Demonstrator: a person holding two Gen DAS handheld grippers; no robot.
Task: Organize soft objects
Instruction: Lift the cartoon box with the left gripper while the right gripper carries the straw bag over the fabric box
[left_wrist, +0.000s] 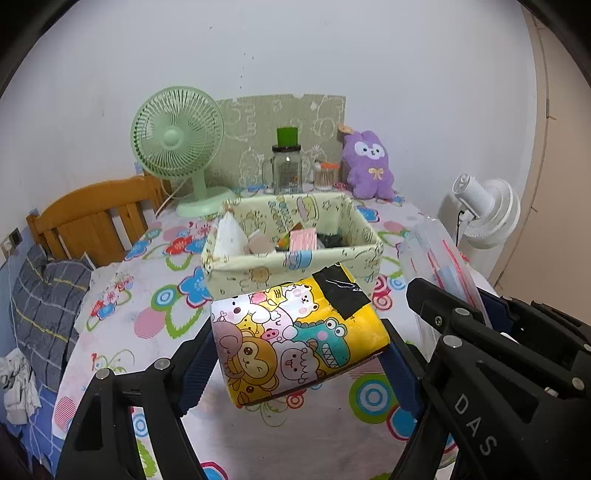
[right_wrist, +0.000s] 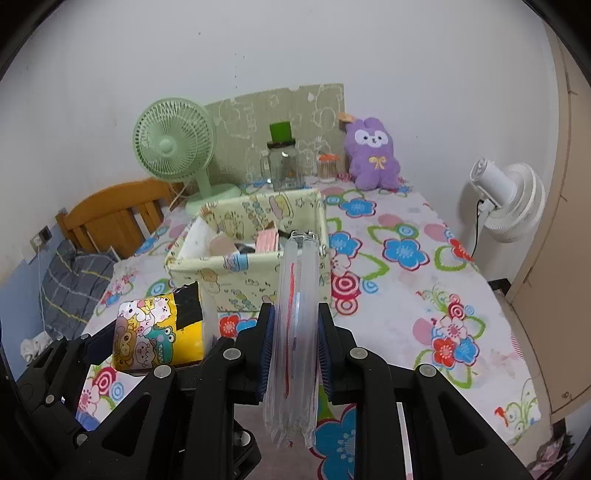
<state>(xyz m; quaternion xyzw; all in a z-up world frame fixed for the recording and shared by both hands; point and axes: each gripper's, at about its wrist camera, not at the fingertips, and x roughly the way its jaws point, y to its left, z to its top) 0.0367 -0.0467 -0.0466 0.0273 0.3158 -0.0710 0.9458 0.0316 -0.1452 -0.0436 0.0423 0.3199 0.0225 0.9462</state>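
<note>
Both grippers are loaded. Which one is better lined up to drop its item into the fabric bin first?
Right, probably. The right gripper holds the clear zip bags with their top already over the fabric bin rim. The left gripper holds the cartoon pack short of the bin's front wall.

A yellow cartoon-animal tissue pack (left_wrist: 295, 336) with a black tape patch hangs tilted near the pale-green fabric box (left_wrist: 291, 240); a clear zip-bag bundle (right_wrist: 295, 332) stands upright beside it.

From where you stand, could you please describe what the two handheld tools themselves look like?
Both match: the left tool and right tool have angular matte black plastic frames with cut-out openings and round silver bolt heads. Each finger ends in a ribbed blue pad. White "DAS" lettering marks the right one's frame. No cables or sleeves are visible.
</note>
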